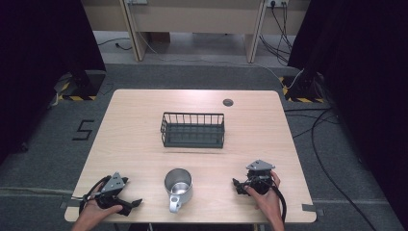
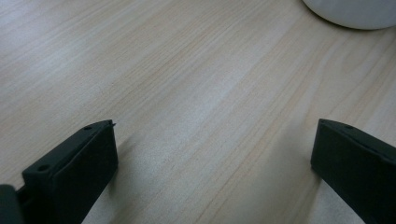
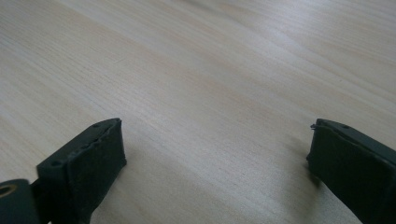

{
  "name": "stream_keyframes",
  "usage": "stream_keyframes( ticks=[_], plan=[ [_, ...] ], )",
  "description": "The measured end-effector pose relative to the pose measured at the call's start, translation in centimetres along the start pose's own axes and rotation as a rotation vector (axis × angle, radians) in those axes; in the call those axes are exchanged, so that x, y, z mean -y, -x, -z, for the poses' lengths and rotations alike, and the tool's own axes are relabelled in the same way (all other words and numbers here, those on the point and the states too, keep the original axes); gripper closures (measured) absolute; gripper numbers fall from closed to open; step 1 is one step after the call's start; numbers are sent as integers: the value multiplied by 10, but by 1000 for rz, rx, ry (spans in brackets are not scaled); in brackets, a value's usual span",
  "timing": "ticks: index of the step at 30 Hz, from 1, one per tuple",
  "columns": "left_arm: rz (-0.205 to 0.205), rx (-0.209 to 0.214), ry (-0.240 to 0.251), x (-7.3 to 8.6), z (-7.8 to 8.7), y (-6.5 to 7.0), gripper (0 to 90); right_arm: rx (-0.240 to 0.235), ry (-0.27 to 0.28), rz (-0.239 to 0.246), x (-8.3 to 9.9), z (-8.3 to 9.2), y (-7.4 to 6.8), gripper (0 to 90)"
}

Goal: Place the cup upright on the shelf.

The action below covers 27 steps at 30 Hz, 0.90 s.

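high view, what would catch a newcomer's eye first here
Most likely the shiny metal mug at the near edge of the wooden table, upright with its handle pointing toward the person. Behind it, near the table's middle, stands a dark wire basket. The left gripper and right gripper rest on either side of the mug, both with open jaws and nothing between them.

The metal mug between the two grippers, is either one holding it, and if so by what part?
Nothing is held. The metal mug stands free on the table. The left gripper and right gripper rest beside it, fingers open over bare wood.
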<state>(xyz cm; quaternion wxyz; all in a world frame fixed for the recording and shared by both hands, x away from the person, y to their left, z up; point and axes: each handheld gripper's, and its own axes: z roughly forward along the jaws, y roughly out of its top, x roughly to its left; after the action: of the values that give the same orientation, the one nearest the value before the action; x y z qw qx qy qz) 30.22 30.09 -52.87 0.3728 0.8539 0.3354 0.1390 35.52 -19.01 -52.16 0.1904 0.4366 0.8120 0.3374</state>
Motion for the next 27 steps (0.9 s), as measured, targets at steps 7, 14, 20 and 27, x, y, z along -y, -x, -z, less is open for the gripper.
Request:
stream_keyframes(
  ticks=[7, 14, 20, 27],
  plan=[
    [0, 0, 0, 0, 0, 0, 0, -14, 29, 15, -2, 2, -6, 162],
    [0, 0, 0, 0, 0, 0, 0, -60, 77, 44, -7, 9, -18, 168],
    [0, 0, 0, 0, 0, 0, 0, -103, 136, 76, -14, 20, -31, 172],
    [0, 0, 0, 0, 0, 0, 0, -150, 188, 110, -24, 35, -50, 186]
  ],
)
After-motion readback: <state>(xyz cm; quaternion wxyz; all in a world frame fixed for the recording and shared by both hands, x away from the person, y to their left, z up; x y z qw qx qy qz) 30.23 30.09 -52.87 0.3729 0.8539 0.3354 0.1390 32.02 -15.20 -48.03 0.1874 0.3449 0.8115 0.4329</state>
